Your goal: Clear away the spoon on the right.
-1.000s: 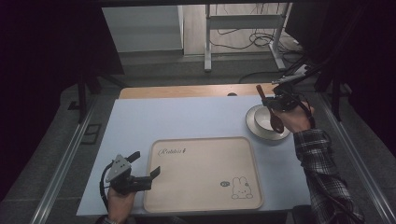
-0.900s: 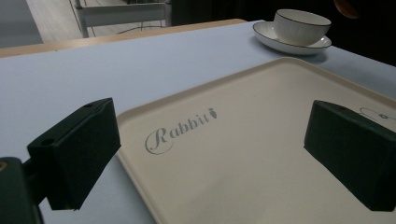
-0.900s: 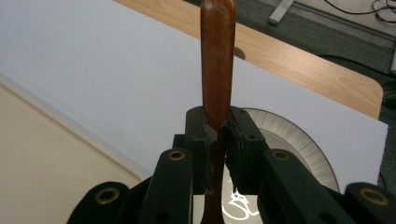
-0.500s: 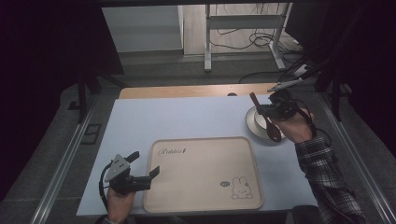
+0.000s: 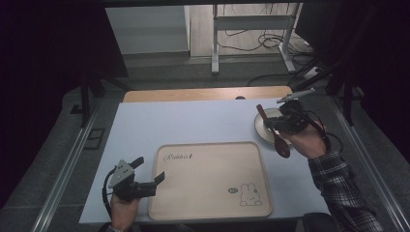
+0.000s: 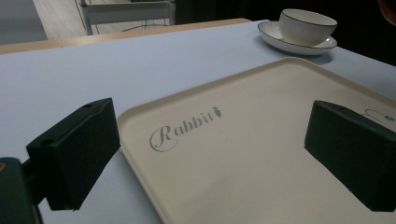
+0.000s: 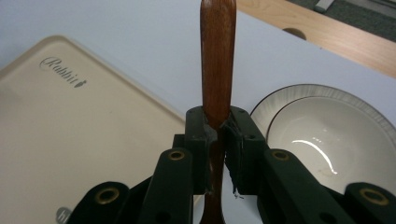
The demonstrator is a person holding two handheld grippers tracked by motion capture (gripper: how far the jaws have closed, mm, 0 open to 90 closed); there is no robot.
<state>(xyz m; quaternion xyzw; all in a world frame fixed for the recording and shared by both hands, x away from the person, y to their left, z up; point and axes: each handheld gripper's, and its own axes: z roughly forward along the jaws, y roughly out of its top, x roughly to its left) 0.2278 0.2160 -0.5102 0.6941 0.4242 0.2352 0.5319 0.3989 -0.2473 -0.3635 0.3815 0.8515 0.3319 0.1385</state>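
Dim, dark-edged high view; both gripper views brighter, with near jaws softly blurred.

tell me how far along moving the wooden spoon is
Done: the right gripper has clamped the dark wooden spoon and holds it clear of the white bowl on its saucer.
In hand: the spoon hangs between bowl and beige rabbit-print tray.
Left: probably setting it on the tray; the left gripper waits open at its edge.

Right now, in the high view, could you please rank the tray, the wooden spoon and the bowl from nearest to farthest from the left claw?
1. Tray, just right of the left claw.
2. Wooden spoon, held beyond the tray's far right corner.
3. Bowl, far right, behind the spoon.
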